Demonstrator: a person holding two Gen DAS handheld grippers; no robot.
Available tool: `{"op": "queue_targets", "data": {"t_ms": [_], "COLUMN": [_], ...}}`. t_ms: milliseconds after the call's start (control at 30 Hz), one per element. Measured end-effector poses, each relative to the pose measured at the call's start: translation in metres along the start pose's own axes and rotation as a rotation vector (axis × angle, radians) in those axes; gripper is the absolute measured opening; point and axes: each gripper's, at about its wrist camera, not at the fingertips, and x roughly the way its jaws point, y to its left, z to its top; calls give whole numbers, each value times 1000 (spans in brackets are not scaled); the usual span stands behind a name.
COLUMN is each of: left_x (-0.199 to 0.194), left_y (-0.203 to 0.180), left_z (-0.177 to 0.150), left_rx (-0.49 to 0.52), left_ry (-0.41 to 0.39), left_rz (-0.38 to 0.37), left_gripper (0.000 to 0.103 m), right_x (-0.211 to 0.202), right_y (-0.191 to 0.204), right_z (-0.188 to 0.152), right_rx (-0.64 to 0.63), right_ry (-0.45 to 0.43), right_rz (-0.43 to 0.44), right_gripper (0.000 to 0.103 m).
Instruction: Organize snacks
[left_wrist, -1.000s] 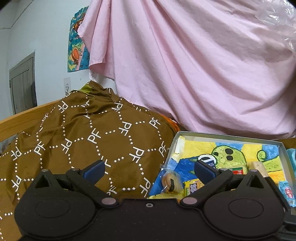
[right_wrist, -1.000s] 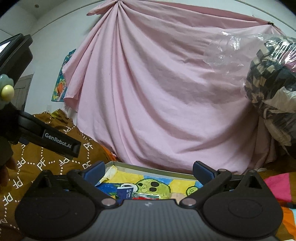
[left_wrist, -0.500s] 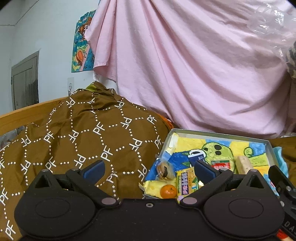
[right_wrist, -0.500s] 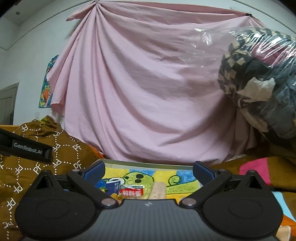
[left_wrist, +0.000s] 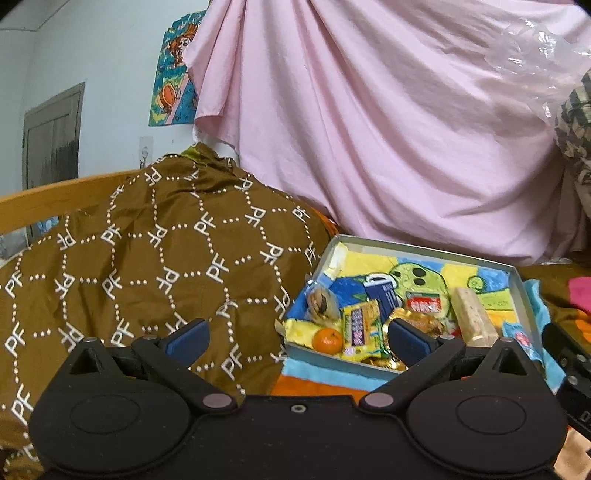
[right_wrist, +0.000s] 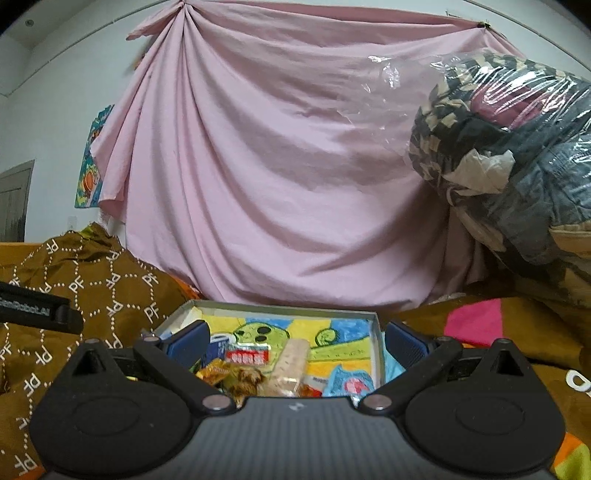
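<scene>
A shallow grey box (left_wrist: 517, 280) with a cartoon picture inside holds several snacks: a small orange (left_wrist: 327, 340), a yellow-green packet (left_wrist: 360, 325), a red-labelled packet (left_wrist: 424, 305), a pale wafer bar (left_wrist: 474, 317), a blue carton (left_wrist: 382, 295). My left gripper (left_wrist: 297, 338) is open and empty, held in front of the box's near left corner. My right gripper (right_wrist: 295, 341) is open and empty, just in front of the box (right_wrist: 375, 332), with the wafer bar (right_wrist: 290, 363) and red-labelled packet (right_wrist: 246, 356) between its fingers in view.
A brown patterned cloth (left_wrist: 147, 266) is heaped left of the box. A pink sheet (left_wrist: 388, 129) hangs behind. A plastic-wrapped bundle of clothes (right_wrist: 517, 166) sits at the right. The box rests on orange and blue bedding (left_wrist: 325, 376).
Both grippers have drawn back and turned right, so more of the box and its snacks shows. The jaws stayed open.
</scene>
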Motion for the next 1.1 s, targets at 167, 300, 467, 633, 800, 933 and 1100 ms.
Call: {"op": "queue_targets", "data": {"t_ms": [167, 300, 467, 633, 800, 933, 1100], "left_x": [-11, -19, -28, -37, -47, -54, -59], "left_y": [1, 4, 11, 21, 31, 37, 46], "left_z": [-9, -14, -19, -21, -22, -26, -35], "left_rx": [11, 9, 16, 3, 1, -2, -59], "left_ry": [5, 14, 15, 16, 18, 21, 61], "left_rz": [-15, -22, -22, -36, -50, -60, -103], "left_gripper": [102, 102, 102, 102, 102, 102, 102], "right_x": [-11, -17, -25, -40, -50, -60, -70], "right_y": [1, 2, 1, 2, 4, 6, 7], "right_z": [-4, -7, -11, -14, -14, -14, -18], "right_rx": [4, 2, 18, 28, 18, 30, 78], "right_ry": [29, 39, 69, 87, 87, 92, 144], "right_rz": [-5, -10, -17, -18, -24, -18, 24], "right_gripper": [103, 103, 103, 103, 103, 103, 103]}}
